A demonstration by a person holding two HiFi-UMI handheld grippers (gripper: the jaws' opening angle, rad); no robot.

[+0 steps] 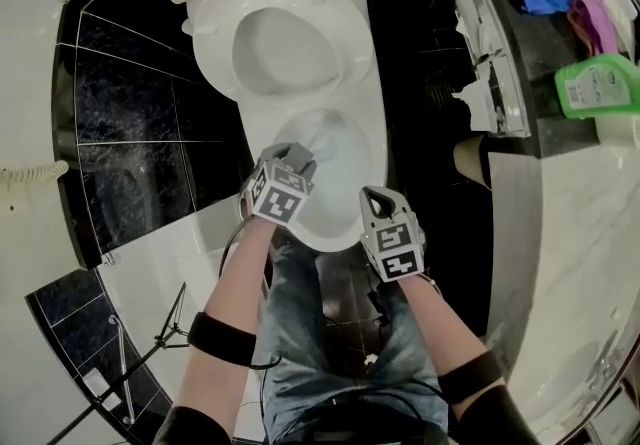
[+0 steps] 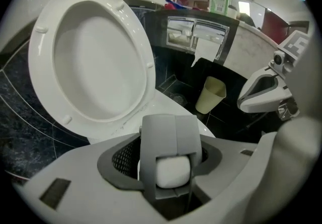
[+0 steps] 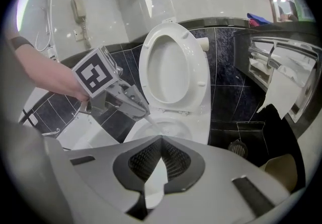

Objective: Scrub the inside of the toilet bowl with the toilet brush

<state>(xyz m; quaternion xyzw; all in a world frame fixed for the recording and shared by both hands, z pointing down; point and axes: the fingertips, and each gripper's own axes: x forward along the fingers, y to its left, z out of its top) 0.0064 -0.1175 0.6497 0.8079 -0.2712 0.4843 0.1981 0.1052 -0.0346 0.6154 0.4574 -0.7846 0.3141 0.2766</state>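
Observation:
The white toilet has its seat and lid (image 1: 285, 43) (image 2: 95, 62) (image 3: 173, 67) raised, and the bowl (image 1: 335, 148) (image 3: 171, 126) is open below them. My left gripper (image 1: 298, 158) (image 2: 171, 160) (image 3: 142, 109) hangs over the bowl's near left rim, shut on the white handle of the toilet brush (image 2: 172, 171). The handle (image 3: 151, 123) slants down from its tip into the bowl; the brush head is not clear to see. My right gripper (image 1: 378, 199) (image 2: 245, 102) (image 3: 161, 142) is by the bowl's near right rim, jaws shut and empty.
A toilet-paper holder (image 1: 490, 73) (image 2: 198, 36) (image 3: 282, 67) with torn sheets is on the dark wall to the right. A beige cup-shaped bin (image 1: 470, 161) (image 2: 211, 94) stands on the floor under it. A green bottle (image 1: 600, 88) sits on the counter. My legs (image 1: 330, 333) face the toilet.

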